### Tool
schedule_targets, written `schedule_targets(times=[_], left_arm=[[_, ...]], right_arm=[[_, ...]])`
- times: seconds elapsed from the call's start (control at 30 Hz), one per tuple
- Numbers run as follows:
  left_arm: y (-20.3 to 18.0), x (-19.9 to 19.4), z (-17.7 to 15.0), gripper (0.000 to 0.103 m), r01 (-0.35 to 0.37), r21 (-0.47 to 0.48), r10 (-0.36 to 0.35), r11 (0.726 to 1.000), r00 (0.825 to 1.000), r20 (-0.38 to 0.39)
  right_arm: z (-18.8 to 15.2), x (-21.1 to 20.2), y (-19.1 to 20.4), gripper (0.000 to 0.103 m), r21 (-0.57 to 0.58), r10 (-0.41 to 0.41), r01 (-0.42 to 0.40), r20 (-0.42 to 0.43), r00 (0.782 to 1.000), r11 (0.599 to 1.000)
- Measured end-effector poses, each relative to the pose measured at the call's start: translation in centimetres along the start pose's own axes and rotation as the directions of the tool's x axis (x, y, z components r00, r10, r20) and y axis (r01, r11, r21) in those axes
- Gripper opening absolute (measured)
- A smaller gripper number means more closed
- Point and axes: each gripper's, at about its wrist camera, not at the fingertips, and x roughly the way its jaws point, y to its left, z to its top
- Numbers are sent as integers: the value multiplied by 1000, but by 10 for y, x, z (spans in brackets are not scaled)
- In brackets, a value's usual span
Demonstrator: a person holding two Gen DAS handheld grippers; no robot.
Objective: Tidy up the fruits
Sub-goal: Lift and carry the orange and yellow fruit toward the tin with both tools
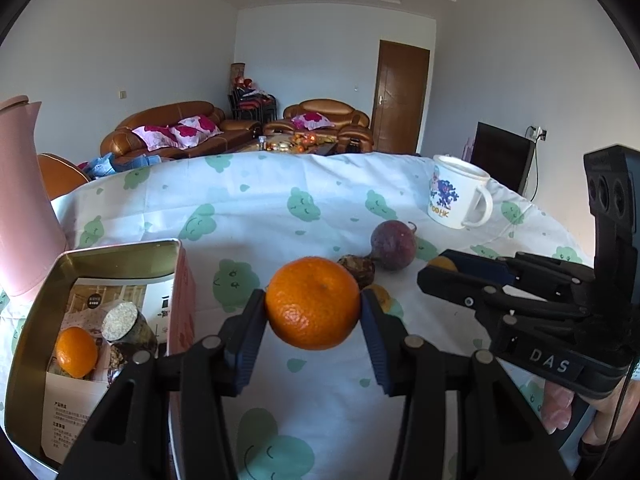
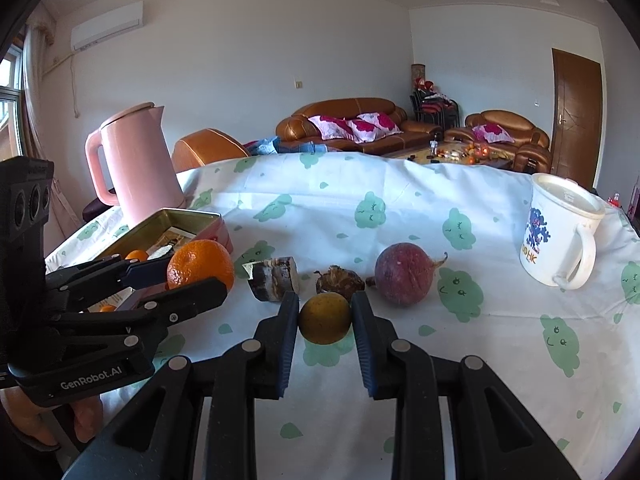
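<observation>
Left wrist view: the left tool (image 1: pixel 314 306) is clamped on an orange tangerine (image 1: pixel 313 302), its blue pads pressing both sides of the fruit above a table (image 1: pixel 280 208) draped in a white cloth with green prints. Just to its left an open tin box (image 1: pixel 120 250) holds a second small tangerine (image 1: pixel 76 352) and a cut brown piece beside printed paper. Beyond the held fruit lie a dark wrinkled fruit (image 1: pixel 357 270) and a purple passion fruit (image 1: pixel 393 245), with a white mug (image 1: pixel 456 196) farther back on the right. The right tool (image 1: pixel 436 270) reaches in from the right with a yellowish fruit at its tip.

Right wrist view: the right tool (image 2: pixel 325 318) is closed on a small yellow-brown fruit (image 2: pixel 325 318), which sits between its pads just over the cloth. Ahead lie the cut brown piece (image 2: pixel 274 278), the wrinkled fruit (image 2: pixel 339 279) and the passion fruit (image 2: pixel 405 274), each apart from the others. At left, the left tool (image 2: pixel 188 276) grips the tangerine (image 2: pixel 200 266) in front of the tin box (image 2: pixel 188 216), with a pink kettle (image 2: pixel 136 164) standing behind it. The mug (image 2: pixel 560 232) stands at far right.
</observation>
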Motion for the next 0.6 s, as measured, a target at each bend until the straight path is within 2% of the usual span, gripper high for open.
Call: schedule_targets(times=[0.6], left_arm=[[-5,-9,1,48,-25,24,23,999,999,47]], right_arm=[[-1,-14,3,29,-21,3,-1,71,997,1000]])
